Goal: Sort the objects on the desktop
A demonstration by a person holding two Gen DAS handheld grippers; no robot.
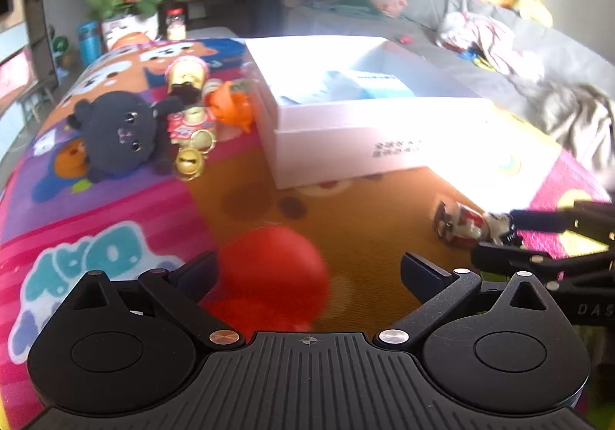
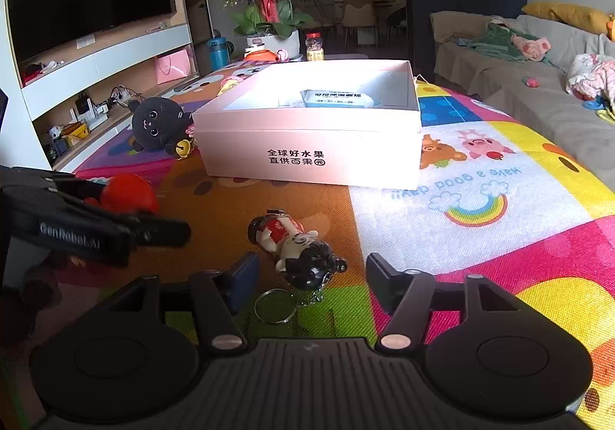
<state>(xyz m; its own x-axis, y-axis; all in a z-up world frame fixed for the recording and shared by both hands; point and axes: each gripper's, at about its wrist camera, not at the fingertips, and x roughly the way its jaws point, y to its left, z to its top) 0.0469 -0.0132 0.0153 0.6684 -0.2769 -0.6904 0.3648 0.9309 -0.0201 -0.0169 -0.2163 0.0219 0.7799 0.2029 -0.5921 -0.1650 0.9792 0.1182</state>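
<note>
The little doll keychain with black hair and a red top lay on the bright cartoon play mat between the right gripper's wide-apart jaws, untouched, while the left gripper, jaws apart too, had a blurry red round toy between them

the bench cover is loud with cartoon animals, a rainbow, and blocks of pink, yellow, orange and purple. on it sit a white box with black lettering, a red toy, a charcoal plush cat with a gold bell, and a red, white and black keychain doll.
</note>
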